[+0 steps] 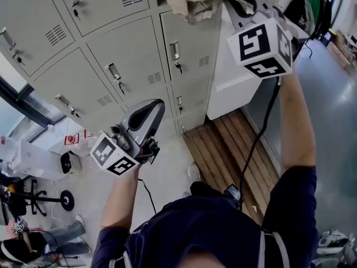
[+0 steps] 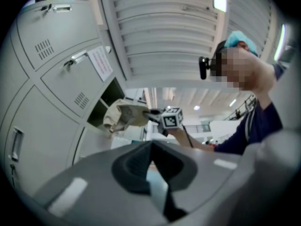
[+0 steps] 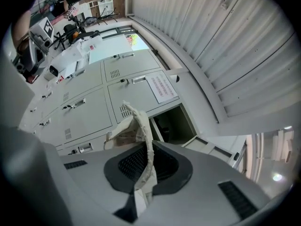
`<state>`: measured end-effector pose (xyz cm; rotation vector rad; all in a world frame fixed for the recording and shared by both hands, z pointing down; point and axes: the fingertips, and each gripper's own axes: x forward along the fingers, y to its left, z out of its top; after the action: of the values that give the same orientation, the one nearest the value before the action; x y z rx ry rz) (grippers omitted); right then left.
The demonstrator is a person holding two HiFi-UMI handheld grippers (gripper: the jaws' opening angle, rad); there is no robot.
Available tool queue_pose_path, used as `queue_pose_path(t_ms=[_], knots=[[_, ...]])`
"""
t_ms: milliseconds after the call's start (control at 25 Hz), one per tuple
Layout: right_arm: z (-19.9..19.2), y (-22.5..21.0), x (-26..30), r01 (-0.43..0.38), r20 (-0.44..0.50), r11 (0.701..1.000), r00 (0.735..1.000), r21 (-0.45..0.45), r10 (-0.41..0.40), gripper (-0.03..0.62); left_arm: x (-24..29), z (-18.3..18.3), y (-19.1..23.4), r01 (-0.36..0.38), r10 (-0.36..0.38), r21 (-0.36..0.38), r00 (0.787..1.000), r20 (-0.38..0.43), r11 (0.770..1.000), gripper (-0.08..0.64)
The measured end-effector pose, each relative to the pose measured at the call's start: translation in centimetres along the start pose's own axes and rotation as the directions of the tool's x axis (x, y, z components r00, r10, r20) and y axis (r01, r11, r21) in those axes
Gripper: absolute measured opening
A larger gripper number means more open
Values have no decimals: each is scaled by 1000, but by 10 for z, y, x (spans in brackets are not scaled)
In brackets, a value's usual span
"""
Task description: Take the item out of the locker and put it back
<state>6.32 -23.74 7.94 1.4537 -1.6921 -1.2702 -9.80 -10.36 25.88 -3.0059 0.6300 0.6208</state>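
Right gripper view showed the right gripper (image 3: pixel 146 147) with its fingers (image 3: pixel 129 166) clamped on a beige cloth bag (image 3: pixel 124 128), held up just outside the open locker (image 3: pixel 175 124). The left gripper (image 2: pixel 151 147) had its fingers (image 2: pixel 134 166) together on nothing, well apart from the bag.

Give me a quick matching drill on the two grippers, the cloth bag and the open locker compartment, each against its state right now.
Things:
1. right gripper
2. left gripper
3. cloth bag
4. locker compartment

States:
A. door open, dark inside
B. jaws together, nothing between them
C. jaws closed on an edge of beige fabric
D. held in the air in front of the lockers, outside the opening

Pairs: 1-C, 2-B, 3-D, 4-A
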Motion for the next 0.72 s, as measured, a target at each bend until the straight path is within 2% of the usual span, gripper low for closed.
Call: queue_pose_path(t_ms=[280,720], knots=[[20,12,-49,5,-8,1000,1000,-9,-5,21,-20,7,-33,4,-4,-15,1000,8,1000,3],[11,29,-102,-12,7,999,1000,37,12,21,-20,22,-66,9,-9,-5,1000,12,1000,3]])
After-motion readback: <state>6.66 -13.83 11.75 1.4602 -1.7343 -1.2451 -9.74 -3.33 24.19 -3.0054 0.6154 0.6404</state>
